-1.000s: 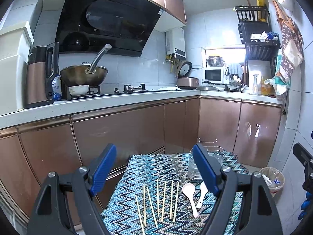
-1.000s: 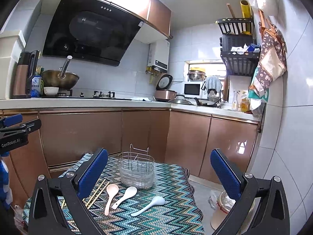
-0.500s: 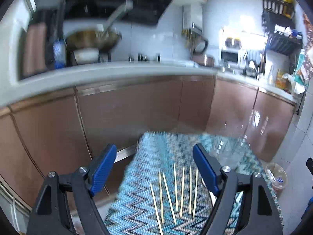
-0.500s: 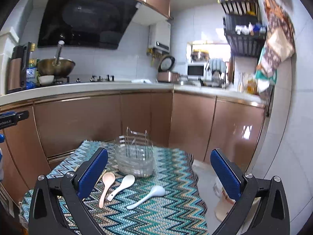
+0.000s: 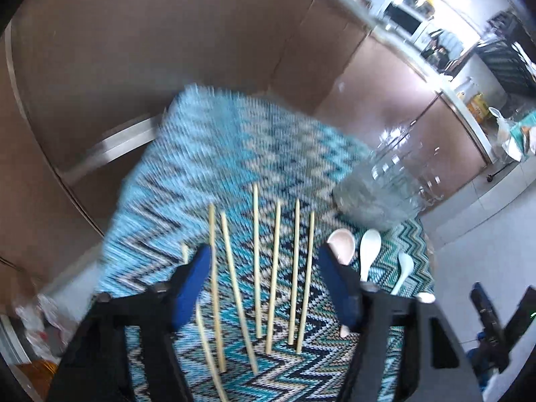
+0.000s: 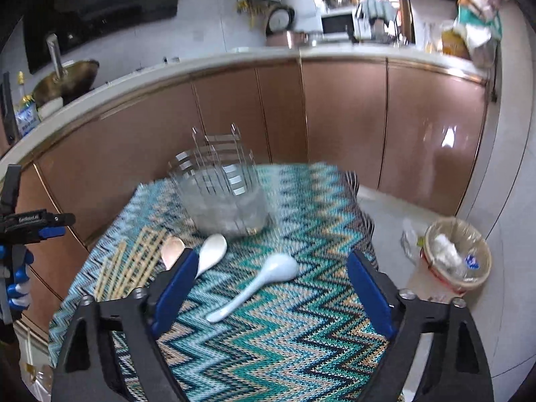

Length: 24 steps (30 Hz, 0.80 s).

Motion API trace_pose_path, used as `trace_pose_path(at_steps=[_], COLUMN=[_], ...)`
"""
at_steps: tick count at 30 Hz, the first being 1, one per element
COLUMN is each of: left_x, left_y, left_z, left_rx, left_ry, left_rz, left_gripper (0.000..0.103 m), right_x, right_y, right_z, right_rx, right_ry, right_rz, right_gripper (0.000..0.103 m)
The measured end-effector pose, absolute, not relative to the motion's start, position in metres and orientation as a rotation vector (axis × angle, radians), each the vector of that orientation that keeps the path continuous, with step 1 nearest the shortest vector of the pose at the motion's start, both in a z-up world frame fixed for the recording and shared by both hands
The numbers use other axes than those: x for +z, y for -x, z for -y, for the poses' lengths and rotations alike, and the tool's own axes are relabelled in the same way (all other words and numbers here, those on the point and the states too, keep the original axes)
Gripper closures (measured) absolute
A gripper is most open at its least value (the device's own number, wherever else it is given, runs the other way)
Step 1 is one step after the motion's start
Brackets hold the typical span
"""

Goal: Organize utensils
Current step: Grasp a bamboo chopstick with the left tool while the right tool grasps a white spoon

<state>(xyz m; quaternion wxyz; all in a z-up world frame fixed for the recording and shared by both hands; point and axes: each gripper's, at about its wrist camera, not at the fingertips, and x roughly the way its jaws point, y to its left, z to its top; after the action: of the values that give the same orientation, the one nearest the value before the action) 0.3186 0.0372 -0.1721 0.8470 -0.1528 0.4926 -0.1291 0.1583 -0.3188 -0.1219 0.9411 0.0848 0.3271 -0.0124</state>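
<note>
Chopsticks (image 5: pixel 258 268), thin pale sticks, lie nearly parallel on the zigzag cloth (image 5: pixel 207 154), with three spoons at their 3 o'clock: pink spoon (image 5: pixel 341 244), white spoon (image 5: pixel 370 251), pale blue spoon (image 6: pixel 258 284). Sticks look light, stiff and prone to roll; take one across mid-length. Spoons look glazed, slippery, chippable (judged from their sheen); take the handle near the bowl. Wire caddy (image 6: pixel 224 194) stands at 12 o'clock, apart from all utensils. Left gripper (image 5: pixel 264 288) frames the sticks, its jaws having just been closing, nothing pinched. Right gripper (image 6: pixel 268 291) frames the blue spoon, likewise narrowing, pads clear of it.
</note>
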Motion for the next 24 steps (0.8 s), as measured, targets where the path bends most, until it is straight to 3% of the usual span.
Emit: trace_pose_path(at_steps=[3,9,21,24], left_x=[-0.199,-0.229,-0.257,-0.257], left_y=[-0.337,-0.360,-0.388,-0.391], left_z=[-0.033,-0.032,-0.034,-0.033], left_rx=[-0.281,-0.252,-0.172,-0.168], left_ry=[0.364,0.384,0.343,0.331], left_rz=[-1.130,-1.223,-1.293,-1.294], left_gripper=[0.069,0.081,0.089,0.092], right_x=[-0.140,-0.167,-0.198,-0.200], right_y=[-0.172,-0.190,-0.207,-0.218], right_z=[0.323,0.329,0.333,0.328], right_rx=[-0.015,0.014,0.070,0.116], right_ry=[-0.187,-0.206,-0.248,-0.268], right_rz=[-0.713,-0.789,-0.868,-0.877], right_gripper=[0.026,0.036,0.043,0.051])
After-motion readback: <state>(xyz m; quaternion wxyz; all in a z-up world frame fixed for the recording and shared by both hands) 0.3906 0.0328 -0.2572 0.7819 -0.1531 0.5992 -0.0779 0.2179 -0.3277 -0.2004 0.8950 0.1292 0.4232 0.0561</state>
